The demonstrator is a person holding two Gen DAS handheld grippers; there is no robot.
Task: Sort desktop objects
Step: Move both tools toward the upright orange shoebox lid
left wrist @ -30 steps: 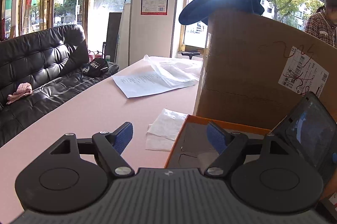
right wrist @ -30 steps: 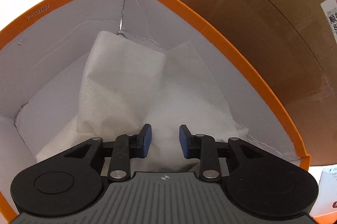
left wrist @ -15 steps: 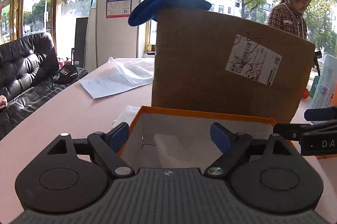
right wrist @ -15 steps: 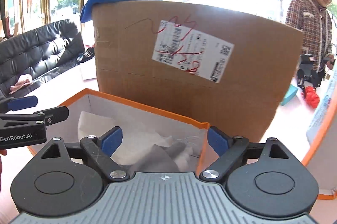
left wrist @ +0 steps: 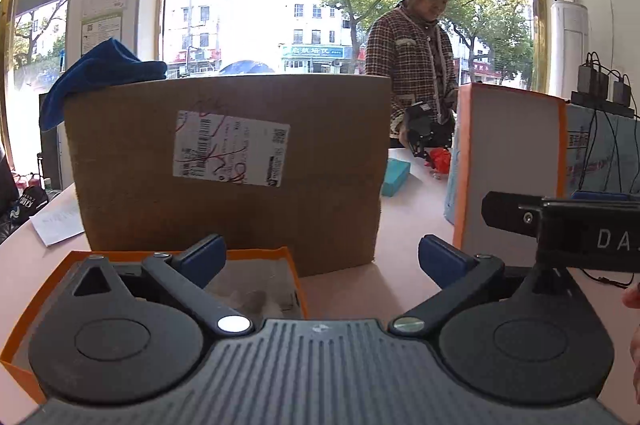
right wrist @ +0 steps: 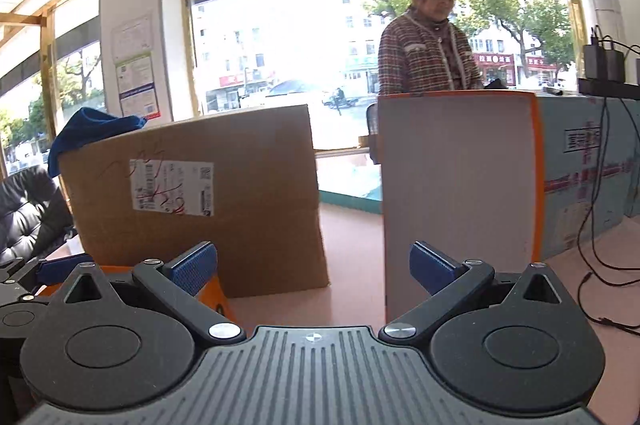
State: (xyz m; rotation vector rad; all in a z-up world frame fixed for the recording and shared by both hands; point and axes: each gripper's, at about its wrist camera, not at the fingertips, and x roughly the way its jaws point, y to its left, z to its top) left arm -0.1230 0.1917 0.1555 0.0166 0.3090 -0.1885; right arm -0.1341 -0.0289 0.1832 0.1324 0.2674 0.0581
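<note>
My left gripper point(left wrist: 324, 261) is open and empty, hovering over the right rim of a low orange-edged box point(left wrist: 256, 251) that holds crumpled pale paper point(left wrist: 256, 291). My right gripper point(right wrist: 314, 265) is also open and empty, raised above the pink tabletop point(right wrist: 352, 241) between the orange box's corner point(right wrist: 214, 291) and an upright white panel with an orange edge point(right wrist: 456, 193). That panel point(left wrist: 512, 165) also shows in the left wrist view, with the right gripper's finger point(left wrist: 520, 215) in front of it. Part of the left gripper point(right wrist: 24, 281) shows at the right wrist view's left edge.
A large cardboard box point(left wrist: 228, 169) with a shipping label stands just behind the orange box, a blue cloth point(left wrist: 100, 73) on top. A person point(left wrist: 420, 65) stands behind the table. A light blue carton point(right wrist: 580, 177) and black cables point(right wrist: 600, 225) are at right; paper sheet point(left wrist: 56, 225) at left.
My right gripper lifted out of the orange box, away from the white paper, and opened wide. Both views swung right, bringing the upright panel and the person into view.
</note>
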